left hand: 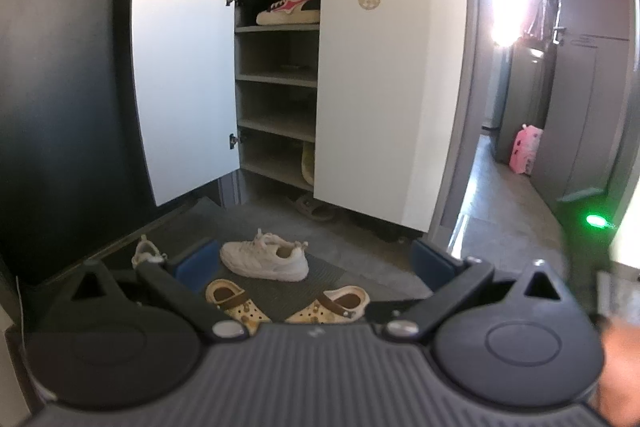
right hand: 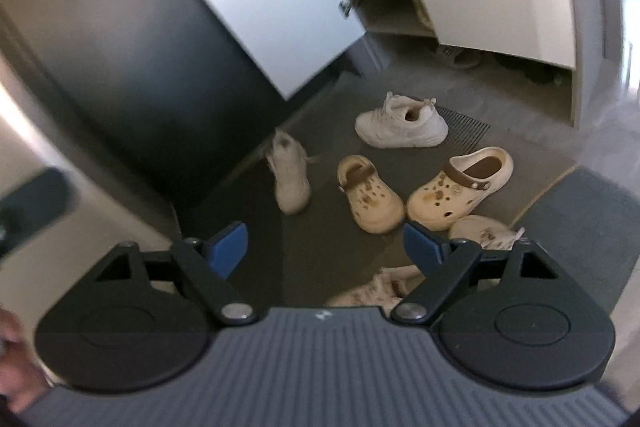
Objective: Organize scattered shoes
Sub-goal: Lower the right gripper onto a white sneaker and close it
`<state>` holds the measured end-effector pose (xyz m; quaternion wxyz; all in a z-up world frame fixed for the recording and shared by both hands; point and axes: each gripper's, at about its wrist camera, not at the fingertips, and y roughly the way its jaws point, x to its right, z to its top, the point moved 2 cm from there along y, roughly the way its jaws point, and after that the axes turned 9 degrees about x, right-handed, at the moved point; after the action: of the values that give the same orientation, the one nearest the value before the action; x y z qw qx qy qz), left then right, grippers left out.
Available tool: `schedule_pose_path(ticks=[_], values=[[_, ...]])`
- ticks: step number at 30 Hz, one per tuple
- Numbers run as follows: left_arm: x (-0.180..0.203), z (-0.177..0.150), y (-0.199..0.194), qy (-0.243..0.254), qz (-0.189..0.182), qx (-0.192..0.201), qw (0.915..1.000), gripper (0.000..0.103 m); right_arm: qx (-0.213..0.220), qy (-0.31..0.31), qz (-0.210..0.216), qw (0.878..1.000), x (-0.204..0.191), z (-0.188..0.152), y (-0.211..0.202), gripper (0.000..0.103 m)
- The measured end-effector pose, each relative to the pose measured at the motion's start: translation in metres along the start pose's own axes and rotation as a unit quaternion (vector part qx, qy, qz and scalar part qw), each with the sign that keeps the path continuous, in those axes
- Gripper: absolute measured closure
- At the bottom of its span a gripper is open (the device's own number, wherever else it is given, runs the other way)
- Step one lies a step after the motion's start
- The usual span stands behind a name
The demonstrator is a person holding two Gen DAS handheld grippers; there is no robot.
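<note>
you're reaching for the clogs (right hand: 416, 187) with both grippers' fingers (right hand: 230, 243) spread empty; next close on one for the cabinet (left hand: 394, 67).

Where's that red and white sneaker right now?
In the left wrist view, the red and white sneaker sits alone on the top shelf of the open shoe cabinet, between its two white doors, well above the white sneaker on the floor mat.
</note>
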<state>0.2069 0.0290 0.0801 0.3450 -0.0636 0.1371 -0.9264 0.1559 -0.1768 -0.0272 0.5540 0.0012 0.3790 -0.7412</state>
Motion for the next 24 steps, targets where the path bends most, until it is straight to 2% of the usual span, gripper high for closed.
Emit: schedule_pose_path(ticks=[2, 5, 8, 11, 13, 14, 15, 18, 19, 24], values=[[-0.009, 0.002, -0.011, -0.008, 0.008, 0.017, 0.9998, 0.000, -0.010, -0.049, -0.002, 0.999, -0.007, 0.008, 0.009, 0.016], [-0.021, 0.001, -0.019, -0.011, 0.021, 0.024, 0.9994, 0.000, -0.031, -0.157, 0.025, 0.987, -0.022, 0.016, 0.028, 0.016], [-0.031, 0.000, -0.025, -0.008, 0.036, 0.028, 0.9989, 0.000, -0.079, -0.300, 0.059, 0.949, -0.036, 0.005, 0.061, 0.017], [-0.036, -0.004, -0.023, 0.002, 0.055, 0.023, 0.9982, 0.000, -0.126, -0.353, 0.059, 0.925, -0.029, -0.013, 0.095, 0.017], [-0.039, -0.005, -0.020, 0.004, 0.065, 0.018, 0.9977, 0.000, -0.166, -0.400, 0.065, 0.899, -0.019, -0.037, 0.127, 0.018], [-0.040, -0.005, -0.018, 0.005, 0.070, 0.015, 0.9974, 0.000, -0.182, -0.418, 0.069, 0.887, -0.015, -0.048, 0.138, 0.026], [-0.041, -0.005, -0.015, 0.005, 0.075, 0.012, 0.9971, 0.000, -0.202, -0.445, 0.073, 0.869, -0.009, -0.065, 0.155, 0.028], [-0.045, -0.006, -0.003, 0.006, 0.085, 0.000, 0.9963, 0.000, -0.234, -0.495, 0.066, 0.835, 0.005, -0.100, 0.197, 0.029], [-0.046, -0.006, 0.000, 0.004, 0.085, -0.004, 0.9963, 0.000, -0.239, -0.508, 0.063, 0.826, 0.010, -0.111, 0.213, 0.029], [-0.040, -0.011, 0.030, 0.016, 0.074, -0.031, 0.9967, 0.000, -0.241, -0.543, 0.086, 0.800, 0.024, -0.144, 0.264, 0.029]])
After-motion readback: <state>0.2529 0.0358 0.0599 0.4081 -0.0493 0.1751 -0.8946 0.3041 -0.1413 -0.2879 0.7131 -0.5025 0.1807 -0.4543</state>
